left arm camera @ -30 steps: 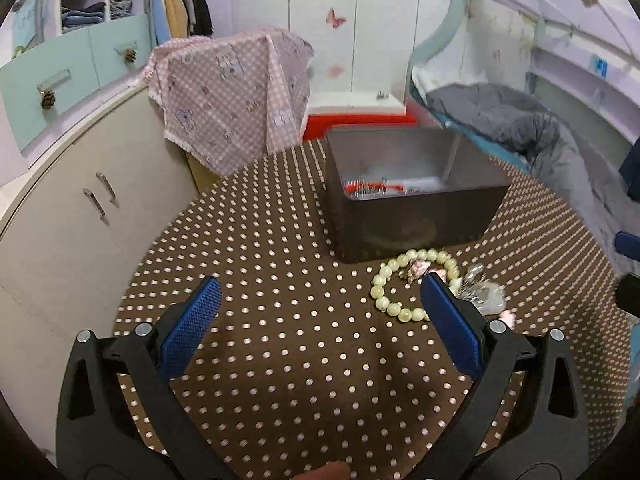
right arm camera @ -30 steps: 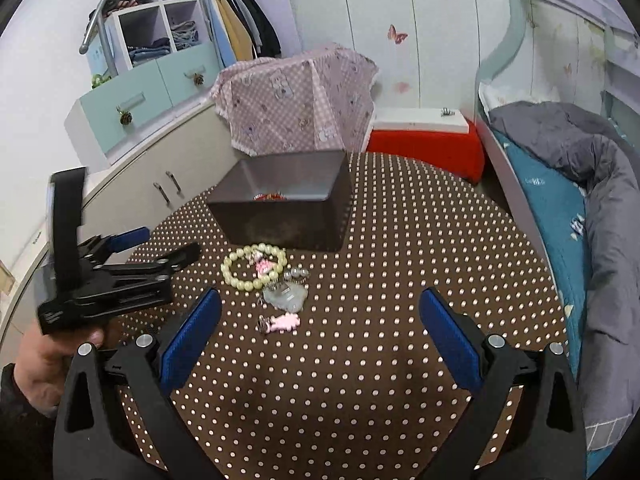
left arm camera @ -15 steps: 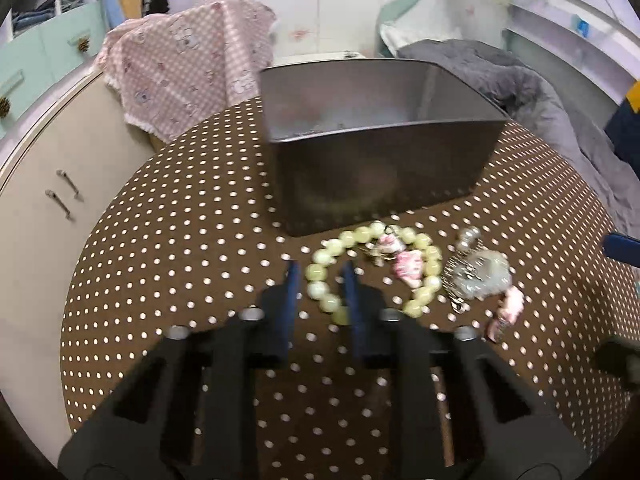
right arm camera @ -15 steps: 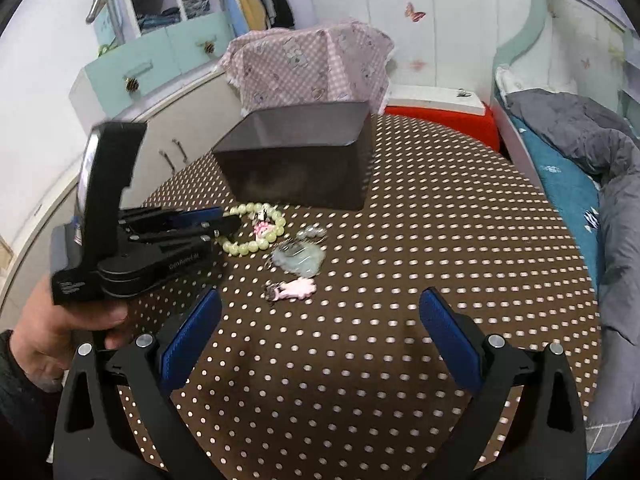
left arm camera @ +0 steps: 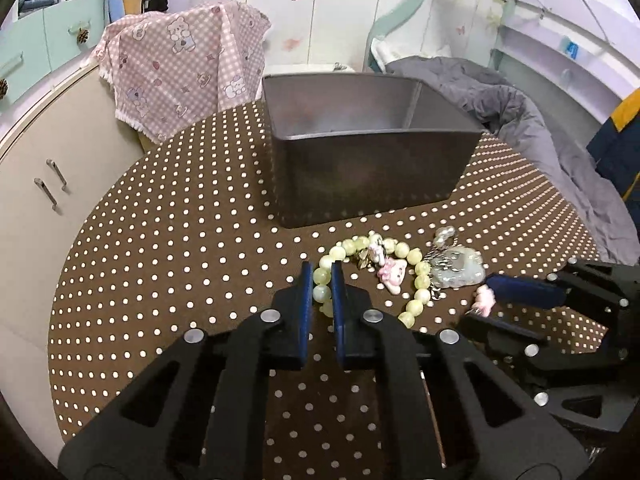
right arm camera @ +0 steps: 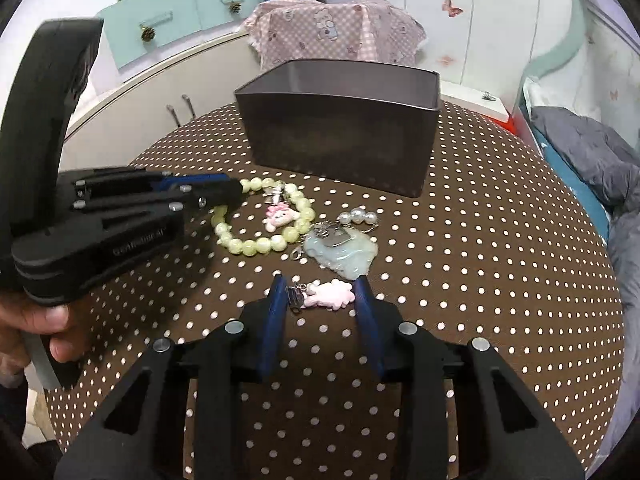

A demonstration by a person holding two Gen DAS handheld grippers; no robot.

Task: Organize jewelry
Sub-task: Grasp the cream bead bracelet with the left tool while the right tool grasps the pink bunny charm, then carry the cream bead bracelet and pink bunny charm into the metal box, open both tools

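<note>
A pale green bead bracelet lies on the dotted brown table in front of a dark grey box. My left gripper is closing, its blue pads pressing a bead on the bracelet's left side. Another pink charm lies inside the ring. My right gripper is also closing, and a pink charm with a metal clip sits between its pads, touching both. A pale blue pendant with pearls lies between the two.
The round table's edge curves close on the left, beside a cream cabinet. A pink checked cloth hangs behind the box. A bed with a grey blanket runs along the right. A hand holds the left gripper.
Both grippers stood wide open a second ago. The left one moved in and shut on the bracelet. The right one dropped toward the table and narrowed around the pink charm.
</note>
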